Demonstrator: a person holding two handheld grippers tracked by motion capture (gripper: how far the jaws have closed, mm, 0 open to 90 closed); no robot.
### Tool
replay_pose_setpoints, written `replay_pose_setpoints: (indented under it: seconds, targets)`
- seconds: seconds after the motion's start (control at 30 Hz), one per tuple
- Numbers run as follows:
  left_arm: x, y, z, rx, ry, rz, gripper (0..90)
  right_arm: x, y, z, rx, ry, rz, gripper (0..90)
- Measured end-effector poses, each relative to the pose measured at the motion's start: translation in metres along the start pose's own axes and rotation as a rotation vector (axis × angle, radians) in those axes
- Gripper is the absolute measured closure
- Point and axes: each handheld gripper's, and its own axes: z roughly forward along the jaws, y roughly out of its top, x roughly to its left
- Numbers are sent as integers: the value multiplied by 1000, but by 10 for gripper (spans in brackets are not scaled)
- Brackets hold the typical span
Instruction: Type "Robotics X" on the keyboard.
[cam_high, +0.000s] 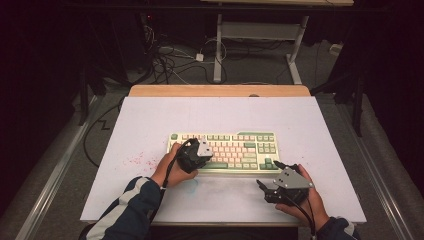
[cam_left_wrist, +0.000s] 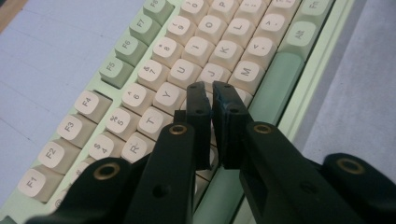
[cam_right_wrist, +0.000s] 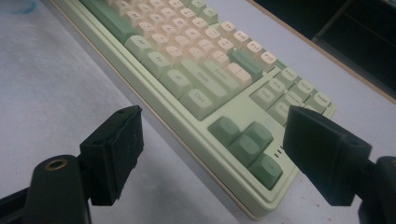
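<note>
Tools over a keyboard: the left tool, jaws nearly closed with nothing gripped, rests its tips on the keyboard's left-centre keys near H. The right tool, jaws wide and empty, hovers just off the keyboard's near right corner. The keyboard lies mid-bench on white sheeting.

Overhead light falls on the white table sheet, which reads bright and even, while the surrounding floor and room sink into near black. Soft, short shadows lie under the hands. The high view is slightly grainy. In the left gripper view the keyboard is sharp and the near jaws dim. The right gripper view is hazy, its far keys soft.
</note>
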Motion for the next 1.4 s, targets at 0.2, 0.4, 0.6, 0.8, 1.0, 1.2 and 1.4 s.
replay_pose_setpoints:
  seconds: [0.2,0.4,0.6,0.8,1.0,1.2,1.4]
  targets:
    - [-2,2,-7,-47,14,18,694,0,0,0,1,8,-4,213]
    - [0,2,-12,-90,30,18,609,0,0,-2,-9,7,-4,213]
    - [1,3,-16,-132,48,19,408,-1,1,-2,-11,5,-3,213]
    - [2,2,-24,-178,47,23,266,-3,0,-2,-14,-1,10,213]
    - [5,-2,-32,-203,51,40,225,-4,0,-2,-16,-7,14,213]
    - [11,-9,-41,-211,71,57,211,-5,0,-2,-16,-5,14,212]
    - [18,-18,-55,-221,98,64,210,-5,-1,-2,-18,-10,20,213]
